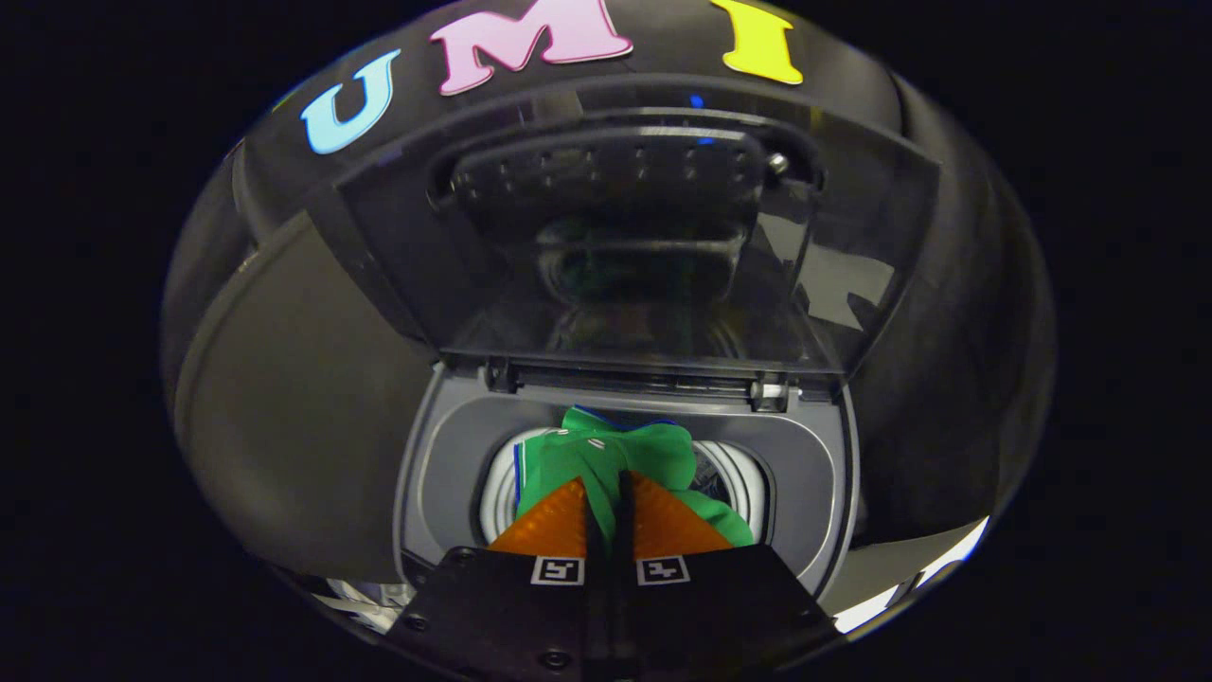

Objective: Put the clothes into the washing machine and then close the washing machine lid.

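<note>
Green garment [615,455] pinched in your jaws — hanging right over the washing machine [454,474] opening.

Your gripper [607,493] has its jaws nearly together, with a fold of the cloth squeezed between both fingers [559,526]; the rest of the fabric bunches just ahead of the tips and drapes off to the right side. Below and beyond the cloth you can see the pale ring of the drum mouth [497,502], set in the grey top deck. The garment sits above that mouth — can't tell whether its lower edge touches the drum. The clear lid [644,256] stands upright beyond, hinged at the far rim of the opening, fully open.
</note>
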`<action>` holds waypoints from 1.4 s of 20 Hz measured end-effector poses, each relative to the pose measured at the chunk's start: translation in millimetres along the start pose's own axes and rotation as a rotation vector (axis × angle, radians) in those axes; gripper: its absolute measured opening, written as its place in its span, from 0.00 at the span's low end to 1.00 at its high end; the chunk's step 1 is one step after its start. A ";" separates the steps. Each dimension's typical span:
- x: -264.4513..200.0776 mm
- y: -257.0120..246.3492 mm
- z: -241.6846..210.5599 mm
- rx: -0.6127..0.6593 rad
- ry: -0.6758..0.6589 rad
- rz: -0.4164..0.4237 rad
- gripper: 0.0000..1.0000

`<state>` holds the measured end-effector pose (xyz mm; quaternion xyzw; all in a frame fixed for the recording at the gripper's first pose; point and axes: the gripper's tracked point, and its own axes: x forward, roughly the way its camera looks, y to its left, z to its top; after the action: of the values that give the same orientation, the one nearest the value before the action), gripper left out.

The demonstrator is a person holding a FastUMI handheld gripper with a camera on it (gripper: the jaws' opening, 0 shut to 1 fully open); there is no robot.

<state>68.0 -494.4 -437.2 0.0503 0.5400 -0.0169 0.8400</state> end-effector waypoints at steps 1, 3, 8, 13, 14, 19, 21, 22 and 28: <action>10.3 -0.1 -5.0 0.007 0.013 0.000 0.06; 27.1 -3.2 -12.1 0.012 0.026 -0.019 0.06; 55.5 -17.7 -17.2 0.066 0.046 -0.095 0.07; 63.7 -4.7 -15.6 0.107 0.049 -0.013 0.32; 65.6 -0.3 -18.3 0.096 0.054 0.010 0.49; 50.2 4.3 -25.1 0.137 0.091 0.007 1.00; 35.8 -2.6 -20.8 0.110 0.065 -0.015 1.00; 26.1 5.3 -16.9 0.111 0.051 0.013 1.00; -48.0 4.8 56.4 0.022 -0.166 0.026 1.00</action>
<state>99.5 -496.7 -370.0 0.0650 0.4677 -0.0160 0.8813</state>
